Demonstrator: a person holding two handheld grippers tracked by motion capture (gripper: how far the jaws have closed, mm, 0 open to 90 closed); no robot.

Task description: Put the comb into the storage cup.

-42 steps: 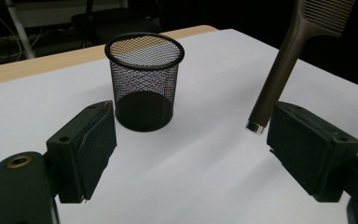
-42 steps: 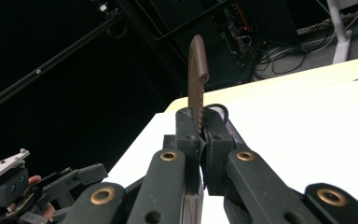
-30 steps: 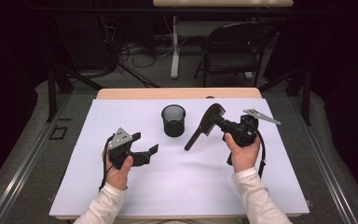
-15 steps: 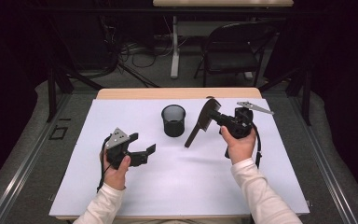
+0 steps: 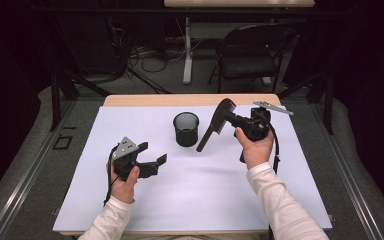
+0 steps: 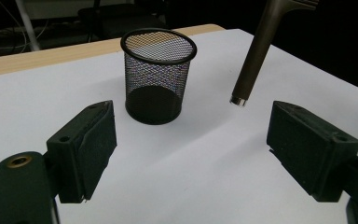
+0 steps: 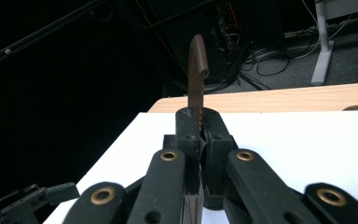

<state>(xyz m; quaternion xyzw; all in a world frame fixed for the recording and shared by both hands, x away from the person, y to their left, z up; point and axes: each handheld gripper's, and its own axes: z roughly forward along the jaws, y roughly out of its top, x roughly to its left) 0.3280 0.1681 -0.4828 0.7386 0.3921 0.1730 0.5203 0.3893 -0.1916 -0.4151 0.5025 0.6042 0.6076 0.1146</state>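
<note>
Even overhead light falls brightly on the white paper-covered table (image 5: 205, 195), while the room behind lies dim. Soft shadows pool under the black wire-mesh cup (image 6: 157, 74). Nearest black gripper arms blur slightly; the frames' edges bow mildly.

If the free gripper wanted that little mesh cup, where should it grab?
Judging by shape, take the mesh cup at its rim, from above: one of the left gripper fingers inside, one outside. It stands upright with its mouth open, and the round wall looks wide for a side grip.
</note>
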